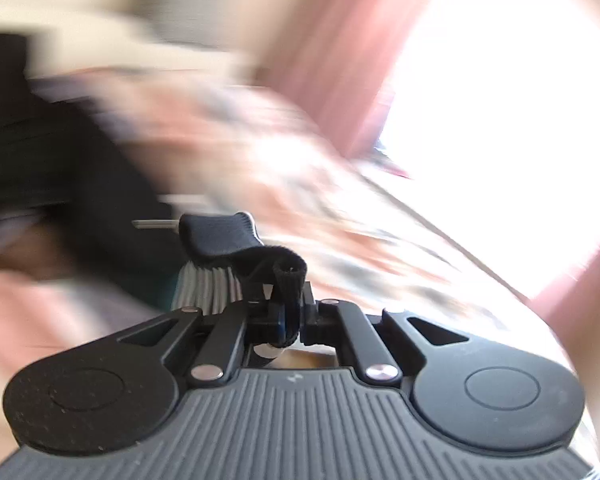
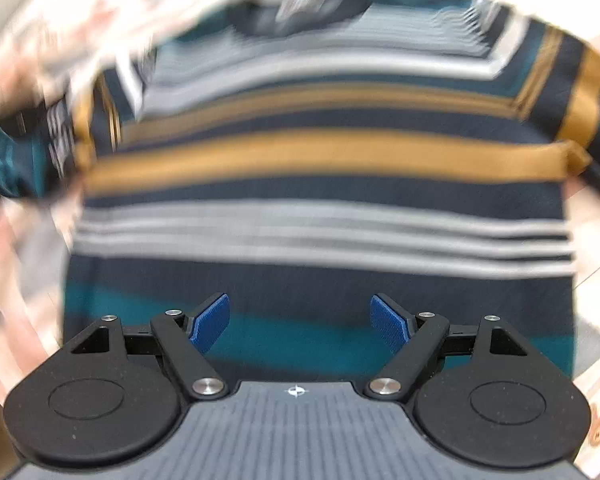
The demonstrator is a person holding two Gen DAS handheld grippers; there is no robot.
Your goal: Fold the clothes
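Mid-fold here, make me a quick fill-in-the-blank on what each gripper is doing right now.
1. The left gripper is ____ on a fold of dark cloth.
2. The right gripper has its blue fingers spread ____.
3. In front of the right gripper lies a ____ shirt in navy, teal, white and mustard.
4. The right gripper holds ____.

Missing words: shut; open; striped; nothing

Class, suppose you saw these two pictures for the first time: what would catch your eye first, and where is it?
In the right wrist view, a striped shirt with mustard, teal, navy and grey bands fills the picture, spread beyond the open right gripper with its blue pads. In the left wrist view, the left gripper is shut on a pinch of dark fabric, with a glaring bright window at the upper right.
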